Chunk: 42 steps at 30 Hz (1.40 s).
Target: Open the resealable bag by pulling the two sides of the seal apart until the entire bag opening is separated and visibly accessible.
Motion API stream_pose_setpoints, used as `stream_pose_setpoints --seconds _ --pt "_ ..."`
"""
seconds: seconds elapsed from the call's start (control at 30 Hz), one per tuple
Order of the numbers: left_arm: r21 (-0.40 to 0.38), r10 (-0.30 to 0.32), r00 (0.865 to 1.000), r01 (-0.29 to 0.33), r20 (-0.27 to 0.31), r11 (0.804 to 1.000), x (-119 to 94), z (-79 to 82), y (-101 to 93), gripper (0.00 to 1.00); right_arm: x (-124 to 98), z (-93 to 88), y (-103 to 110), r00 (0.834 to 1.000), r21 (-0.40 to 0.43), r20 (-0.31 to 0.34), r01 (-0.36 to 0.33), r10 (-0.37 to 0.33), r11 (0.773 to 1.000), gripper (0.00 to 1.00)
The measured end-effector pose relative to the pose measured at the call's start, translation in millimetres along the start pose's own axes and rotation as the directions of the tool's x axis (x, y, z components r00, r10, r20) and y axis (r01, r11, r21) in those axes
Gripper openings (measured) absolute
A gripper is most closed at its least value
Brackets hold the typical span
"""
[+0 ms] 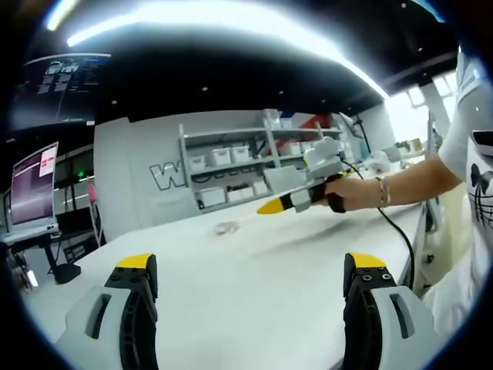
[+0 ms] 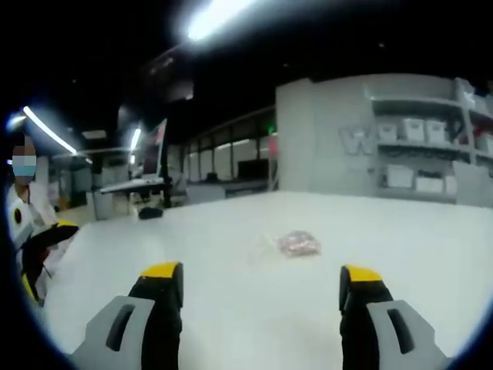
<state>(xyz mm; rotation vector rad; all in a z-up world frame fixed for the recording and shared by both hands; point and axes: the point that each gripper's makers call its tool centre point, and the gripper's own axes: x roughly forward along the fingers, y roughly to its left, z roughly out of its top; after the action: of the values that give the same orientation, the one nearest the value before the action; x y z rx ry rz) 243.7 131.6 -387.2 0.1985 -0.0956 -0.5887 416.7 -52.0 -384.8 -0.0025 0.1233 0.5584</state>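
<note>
- The left gripper [image 1: 250, 281] rises from the bottom of the left gripper view with its yellow-tipped jaws set wide apart and nothing between them.
- Below them spreads a white desk [image 1: 254, 301].
- A small clear resealable bag [image 1: 226, 228] lies flat on the desk towards its far edge, well apart from both grippers.
- The right gripper [image 1: 266, 207] comes in from the right, held in a person's hand [image 1: 348, 193]; its yellow tip hangs above the desk, near the bag but not touching it, and how its jaws stand cannot be told.
- A black cable [image 1: 400, 235] trails from that hand over the desk's right edge.
- Beyond the far edge stand grey shelves [image 1: 231, 166] with white boxes, and a lit monitor [image 1: 32, 185] at the left.
</note>
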Motion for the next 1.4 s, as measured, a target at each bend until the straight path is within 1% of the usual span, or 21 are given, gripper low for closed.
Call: stream_pose_setpoints --seconds 0.2,0.53,0.73,0.83,1.03,1.4 --pt "0.0 0.001 1.0 -0.001 0.003 1.0 -1.0 -0.2 1.8 0.99 -6.2 -5.1 6.5 1.0 0.004 -0.005 -0.005 0.005 1.0 0.84" --pt "-0.004 0.006 1.0 -0.006 0.011 1.0 -2.7 1.0 6.8 0.99 -14.2 -10.9 10.2 1.0 0.008 -0.017 0.003 -0.003 1.0 0.84" --pt "-0.006 0.006 1.0 -0.006 0.014 1.0 -2.5 3.3 10.3 0.99 -16.7 -8.5 9.7 1.0 0.017 -0.014 0.006 -0.006 1.0 0.83" --pt "-0.004 0.005 1.0 -0.005 0.018 1.0 -2.2 5.4 12.2 0.99 -16.8 -3.9 8.9 1.0 0.015 -0.011 0.009 -0.009 1.0 0.83" --pt "-0.001 0.007 1.0 -0.007 0.023 1.0 -2.8 7.9 15.7 0.99 -25.3 2.0 12.2 1.0 0.008 0.002 0.009 -0.009 1.0 0.83" --pt "0.001 0.008 1.0 -0.008 0.024 1.0 -6.1 6.1 15.6 0.99 -46.2 -2.3 5.4 0.999 0.025 0.014 0.031 -0.032 0.999 0.83"
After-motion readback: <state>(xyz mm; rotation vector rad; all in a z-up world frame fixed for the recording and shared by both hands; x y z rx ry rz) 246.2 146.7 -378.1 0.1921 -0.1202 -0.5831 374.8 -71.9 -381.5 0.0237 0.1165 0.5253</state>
